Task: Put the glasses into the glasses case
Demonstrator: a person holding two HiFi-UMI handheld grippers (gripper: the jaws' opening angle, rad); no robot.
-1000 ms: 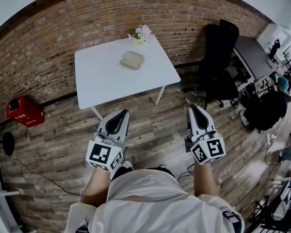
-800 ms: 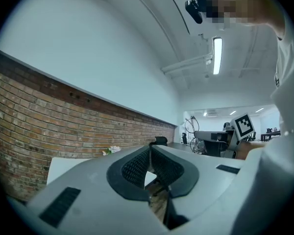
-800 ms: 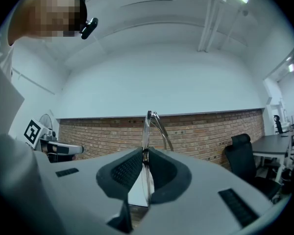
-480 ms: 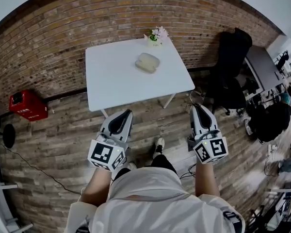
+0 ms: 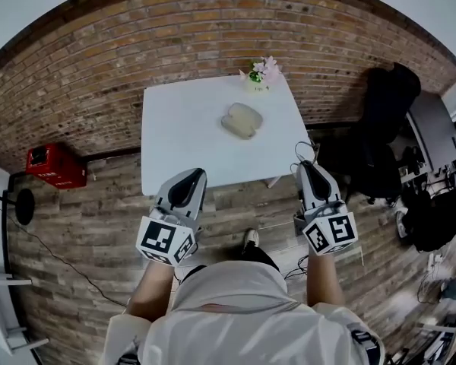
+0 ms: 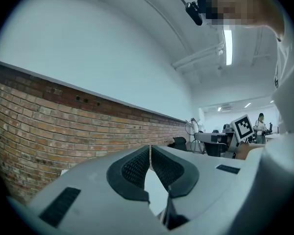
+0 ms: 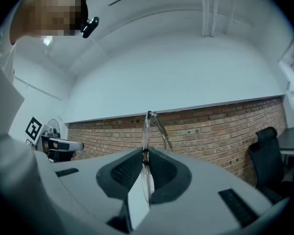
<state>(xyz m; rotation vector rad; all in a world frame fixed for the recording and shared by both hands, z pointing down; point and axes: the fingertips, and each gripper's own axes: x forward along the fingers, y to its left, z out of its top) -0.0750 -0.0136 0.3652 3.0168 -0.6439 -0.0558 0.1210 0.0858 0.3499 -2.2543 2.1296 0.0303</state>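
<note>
Glasses (image 7: 148, 126) stand edge-on, clenched in the right tool (image 7: 145, 154), sticking out ahead; left tool (image 6: 150, 151) closed, empty

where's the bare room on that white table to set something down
The whole left half of the table is bare, from its left edge across to the glasses case. The near strip between the case and the front edge is free too. The far right corner is crowded: the flowers stand there, just behind the case.
</note>
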